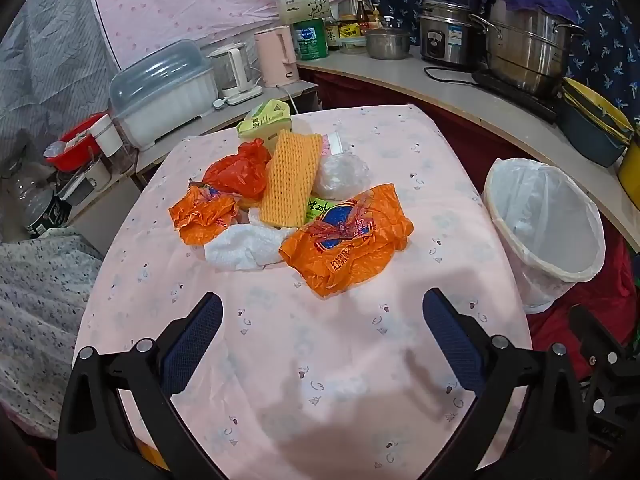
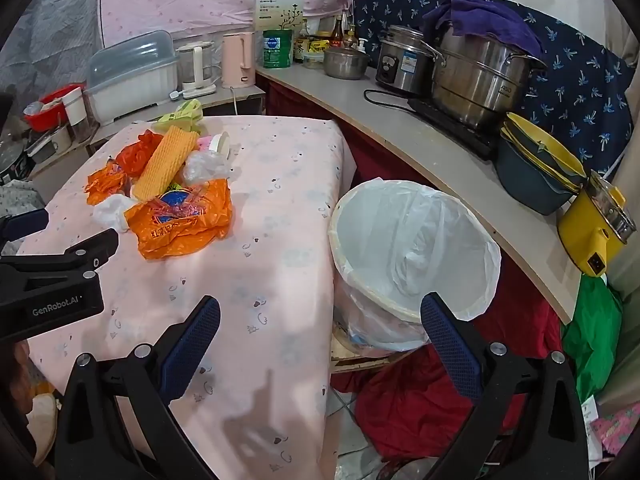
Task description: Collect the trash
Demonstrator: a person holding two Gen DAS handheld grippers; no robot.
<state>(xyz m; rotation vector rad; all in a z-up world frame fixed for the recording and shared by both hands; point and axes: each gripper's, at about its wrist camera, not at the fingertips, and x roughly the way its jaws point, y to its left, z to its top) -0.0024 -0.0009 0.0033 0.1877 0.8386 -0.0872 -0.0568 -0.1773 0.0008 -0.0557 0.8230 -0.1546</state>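
A heap of trash lies on the pink tablecloth (image 1: 320, 360): a big orange plastic bag (image 1: 348, 240), a smaller orange bag (image 1: 202, 214), a red bag (image 1: 238, 172), yellow foam netting (image 1: 292, 178), white crumpled plastic (image 1: 244, 246), a clear bag (image 1: 342, 176) and a green-yellow packet (image 1: 266, 118). My left gripper (image 1: 322, 332) hovers open over bare cloth in front of the heap, holding nothing. My right gripper (image 2: 320, 334) is open too, above the table's right edge beside the bin (image 2: 416, 248), which has a white liner. The left gripper's body (image 2: 52, 276) shows at left in the right wrist view.
A curved counter (image 2: 420, 136) behind the bin carries steel pots (image 2: 480, 76), a rice cooker, stacked bowls (image 2: 540, 164) and a yellow cooker (image 2: 596, 232). Kettles and a lidded plastic box (image 1: 160, 88) stand behind the table. Red cloth (image 2: 420, 400) lies on the floor under the bin.
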